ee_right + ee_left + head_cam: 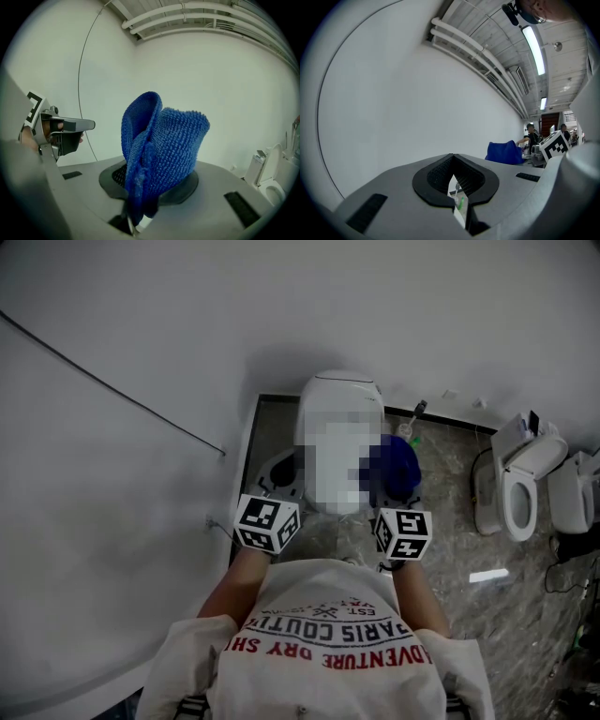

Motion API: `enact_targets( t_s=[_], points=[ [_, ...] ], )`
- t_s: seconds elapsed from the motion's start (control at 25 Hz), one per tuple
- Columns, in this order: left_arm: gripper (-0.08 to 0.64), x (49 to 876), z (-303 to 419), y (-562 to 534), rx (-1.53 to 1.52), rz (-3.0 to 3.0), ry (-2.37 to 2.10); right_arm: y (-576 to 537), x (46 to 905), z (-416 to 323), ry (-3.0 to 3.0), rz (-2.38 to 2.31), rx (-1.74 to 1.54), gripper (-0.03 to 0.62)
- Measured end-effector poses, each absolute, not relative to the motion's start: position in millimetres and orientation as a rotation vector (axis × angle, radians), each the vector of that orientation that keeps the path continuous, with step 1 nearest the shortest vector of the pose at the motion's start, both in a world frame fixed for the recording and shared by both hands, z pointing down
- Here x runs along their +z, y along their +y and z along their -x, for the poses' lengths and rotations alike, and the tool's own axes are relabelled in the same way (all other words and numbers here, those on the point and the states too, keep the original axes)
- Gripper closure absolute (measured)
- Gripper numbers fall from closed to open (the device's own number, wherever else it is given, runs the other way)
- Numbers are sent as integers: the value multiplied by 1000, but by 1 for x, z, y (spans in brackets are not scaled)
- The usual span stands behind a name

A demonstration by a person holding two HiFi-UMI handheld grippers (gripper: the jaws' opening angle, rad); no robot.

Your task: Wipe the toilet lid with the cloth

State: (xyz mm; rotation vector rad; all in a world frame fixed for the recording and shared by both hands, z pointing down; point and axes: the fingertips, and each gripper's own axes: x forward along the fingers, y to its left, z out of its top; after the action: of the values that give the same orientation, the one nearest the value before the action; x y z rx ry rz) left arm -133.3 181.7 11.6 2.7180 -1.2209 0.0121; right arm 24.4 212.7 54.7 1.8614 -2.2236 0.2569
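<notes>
A thin cable (pixel 103 385) runs slantwise down the white wall at the left. The left hand-held gripper (pixel 454 180) is held out in front of the person, at the toilet's left side. Its jaws are drawn together with nothing gripped, and only a thin slit shows between the pads.

The toilet (pixel 339 395) stands against the wall straight ahead, white, with its lid down. A mosaic patch covers its middle.

The right hand-held gripper (pixel 392 498) is held at the toilet's right side, level with the left one. Its jaws are clamped on the blue cloth (pixel 161 154). The cloth stands up from the jaws in a loose fold, with only wall behind it in that gripper's view. From the head view it lies over the toilet's right edge. Whether it touches the lid cannot be told.

The floor (pixel 450 521) is grey marbled tile. Farther right, two more toilets (pixel 520 488) stand well apart from the first, their lids raised.

In the left gripper view a lamp (pixel 533 49) runs along the ceiling, and people (pixel 530 136) are small in the background.
</notes>
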Motion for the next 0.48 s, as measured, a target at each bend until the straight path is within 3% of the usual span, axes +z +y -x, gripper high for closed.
enact_targets(
  t_s=[0.48],
  points=[
    [554, 14, 136, 173, 22, -2708, -1222, 209, 52, -30, -2196, -1876, 230, 499]
  ],
)
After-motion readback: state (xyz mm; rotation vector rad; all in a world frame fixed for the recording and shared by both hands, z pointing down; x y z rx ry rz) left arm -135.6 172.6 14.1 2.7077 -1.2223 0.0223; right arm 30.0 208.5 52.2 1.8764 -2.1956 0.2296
